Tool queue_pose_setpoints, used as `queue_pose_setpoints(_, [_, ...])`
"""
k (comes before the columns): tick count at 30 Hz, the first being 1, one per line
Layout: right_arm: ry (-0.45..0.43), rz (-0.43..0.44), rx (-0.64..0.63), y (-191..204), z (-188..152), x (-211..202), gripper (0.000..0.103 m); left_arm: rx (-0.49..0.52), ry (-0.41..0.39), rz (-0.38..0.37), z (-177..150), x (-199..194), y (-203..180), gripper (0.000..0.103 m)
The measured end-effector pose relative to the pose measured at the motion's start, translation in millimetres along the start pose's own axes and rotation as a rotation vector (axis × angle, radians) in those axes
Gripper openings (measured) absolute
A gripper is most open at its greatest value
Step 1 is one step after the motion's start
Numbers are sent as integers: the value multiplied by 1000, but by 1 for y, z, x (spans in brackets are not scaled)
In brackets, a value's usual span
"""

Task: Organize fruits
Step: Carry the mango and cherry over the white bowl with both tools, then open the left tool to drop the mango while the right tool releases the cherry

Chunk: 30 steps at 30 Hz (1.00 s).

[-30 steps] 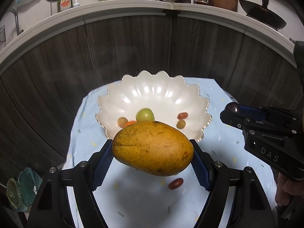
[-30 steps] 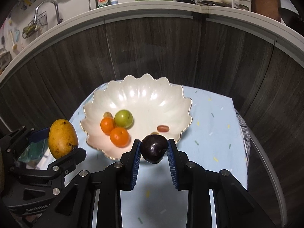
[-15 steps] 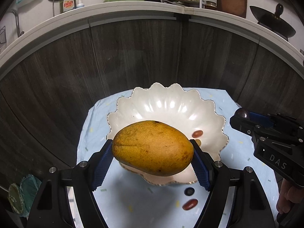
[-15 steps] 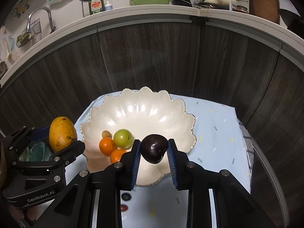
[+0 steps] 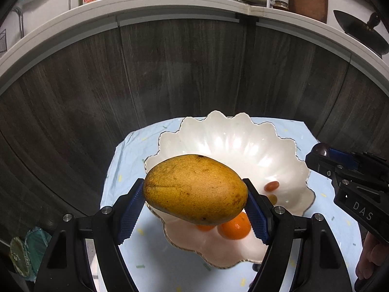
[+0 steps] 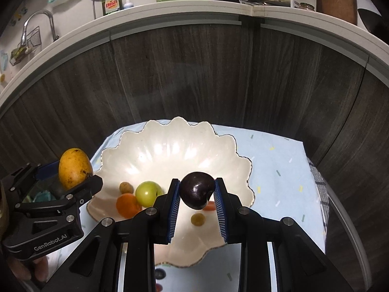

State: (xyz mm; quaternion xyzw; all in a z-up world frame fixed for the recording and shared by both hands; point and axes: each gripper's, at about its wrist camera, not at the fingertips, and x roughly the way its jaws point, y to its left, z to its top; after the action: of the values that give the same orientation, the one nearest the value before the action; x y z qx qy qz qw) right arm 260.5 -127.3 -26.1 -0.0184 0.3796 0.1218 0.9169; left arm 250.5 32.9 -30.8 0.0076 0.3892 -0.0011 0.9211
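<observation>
My left gripper (image 5: 195,206) is shut on a yellow-orange mango (image 5: 194,188) and holds it above the near-left rim of the white scalloped bowl (image 5: 231,143). My right gripper (image 6: 197,198) is shut on a dark plum (image 6: 197,189) above the bowl (image 6: 170,146). In the bowl lie a green fruit (image 6: 148,193), an orange (image 6: 127,204), a small tan fruit (image 6: 126,187) and small red and yellow-green fruits (image 6: 197,219). The mango also shows in the right wrist view (image 6: 75,168), and the plum shows in the left wrist view (image 5: 320,149).
The bowl stands on a light blue cloth (image 6: 274,160) in front of dark wood cabinet doors (image 6: 194,73). Small dark and red fruits (image 6: 159,273) lie on the cloth before the bowl. A checked cloth (image 6: 321,189) lies at the right edge.
Both grippers have moved forward over the bowl with their fruit. The bowl now lies nearer and lower in both views.
</observation>
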Motion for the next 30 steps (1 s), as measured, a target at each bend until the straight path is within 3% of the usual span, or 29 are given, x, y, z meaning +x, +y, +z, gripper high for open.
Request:
queue_pose_setpoints(15, [59, -40, 36, -8, 9, 45, 29, 6, 14, 2, 13, 34, 9, 77])
queue_pose_setpoints(27, [106, -47, 55, -10, 0, 63, 29, 19, 90, -21, 5, 57, 4, 77])
queue_pose_setpoints(30, [100, -53, 54, -9, 1, 61, 30, 29, 78, -15, 4, 55, 3, 85])
